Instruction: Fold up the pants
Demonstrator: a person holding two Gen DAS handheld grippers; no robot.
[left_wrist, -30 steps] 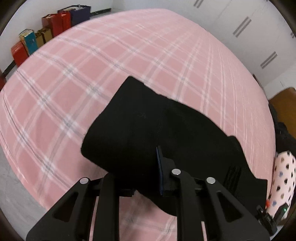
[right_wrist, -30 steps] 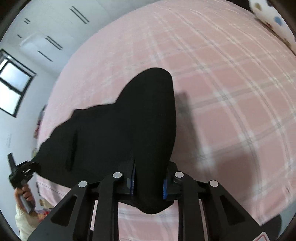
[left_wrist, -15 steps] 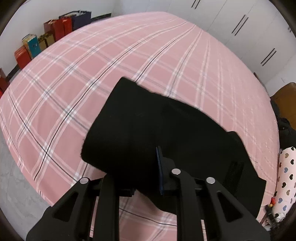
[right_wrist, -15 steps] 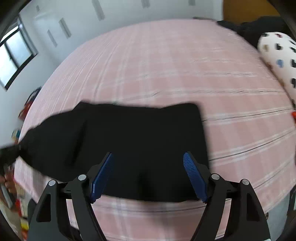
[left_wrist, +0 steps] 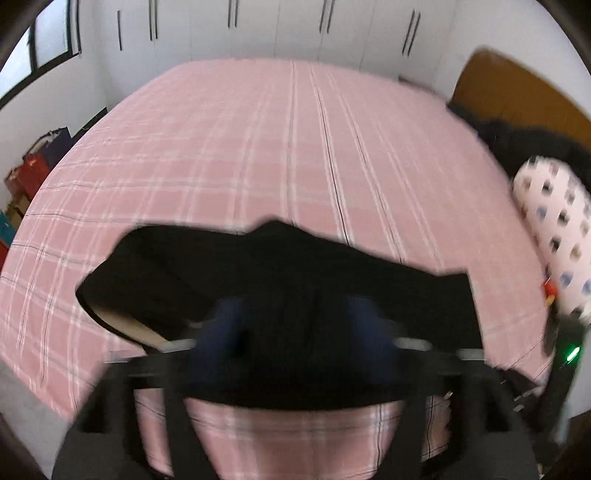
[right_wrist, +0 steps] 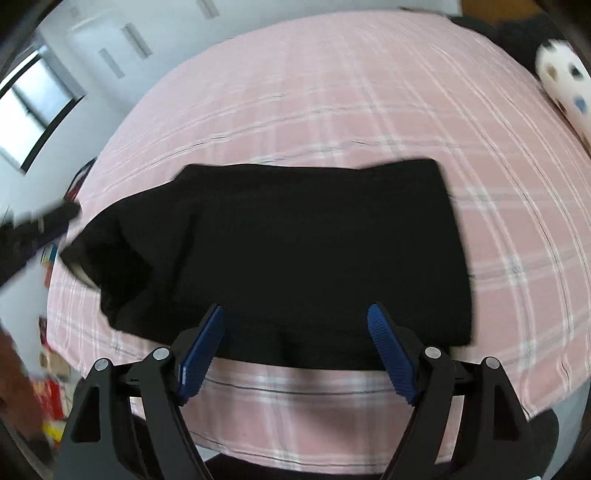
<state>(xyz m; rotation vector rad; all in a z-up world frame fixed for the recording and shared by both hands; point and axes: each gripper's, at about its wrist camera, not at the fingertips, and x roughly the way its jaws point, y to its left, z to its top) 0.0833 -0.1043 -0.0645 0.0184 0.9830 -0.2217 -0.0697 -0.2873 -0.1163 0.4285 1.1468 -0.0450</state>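
The black pants (left_wrist: 295,288) lie folded in a wide flat rectangle (right_wrist: 295,240) on the pink plaid bed (left_wrist: 295,147), near its front edge. My left gripper (left_wrist: 295,325) is badly blurred. Its jaws are opening, the blue pads (left_wrist: 221,325) stand far apart, and the cloth under them is not pinched. My right gripper (right_wrist: 295,310) hangs open over the near edge of the pants, with neither blue pad (right_wrist: 388,343) pressing on the fabric. The left gripper (right_wrist: 33,229) also shows as a dark blur off the pants' left end, where a corner is curled up.
A spotted pillow (left_wrist: 554,229) and dark clothes (left_wrist: 517,140) lie by the brown headboard (left_wrist: 517,96) on the right. Bags and boxes (left_wrist: 33,173) stand on the floor to the left. White wardrobes (left_wrist: 277,29) line the far wall. The bed's front edge (right_wrist: 332,424) is close below.
Both grippers have let go of the pants, the right one first, and the cloth has dropped flat on the bed. The left gripper has swung and rolled round to face the wardrobes.
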